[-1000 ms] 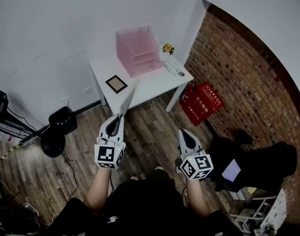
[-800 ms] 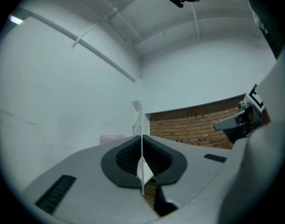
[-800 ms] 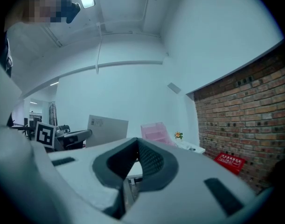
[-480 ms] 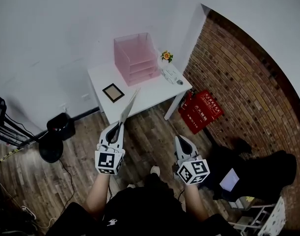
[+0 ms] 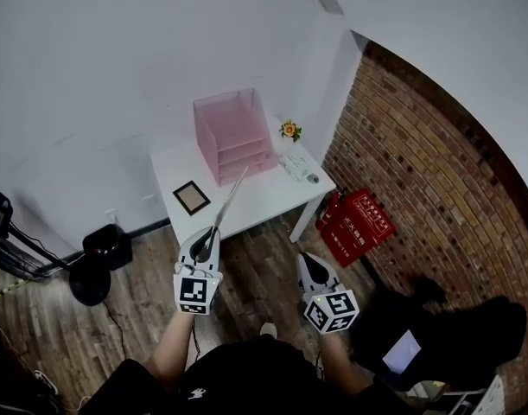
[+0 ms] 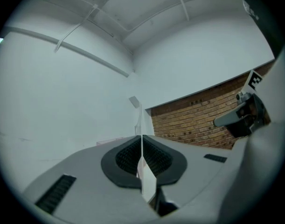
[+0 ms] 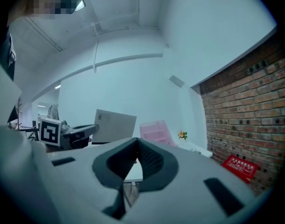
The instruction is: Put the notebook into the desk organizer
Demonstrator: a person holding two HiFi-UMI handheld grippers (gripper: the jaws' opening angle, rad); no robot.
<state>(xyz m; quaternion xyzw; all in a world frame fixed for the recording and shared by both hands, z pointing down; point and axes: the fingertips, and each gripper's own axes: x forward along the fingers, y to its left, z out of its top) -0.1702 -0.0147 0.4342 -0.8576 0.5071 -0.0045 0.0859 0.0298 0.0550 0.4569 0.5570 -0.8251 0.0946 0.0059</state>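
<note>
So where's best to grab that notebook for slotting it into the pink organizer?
The notebook's near edge, from the person's side, pinching both flat faces, as the left gripper does: being thin, its far edge is left free to enter the organizer.

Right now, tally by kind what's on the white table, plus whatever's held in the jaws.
Pink translucent tiered desk organizer: 1
Small dark-framed picture: 1
Small orange flower decoration: 1
Pale small clutter beside the flower, too small to separate: 1 cluster
Thin grey notebook, clamped in the left gripper jaws: 1
Total: 5
</note>
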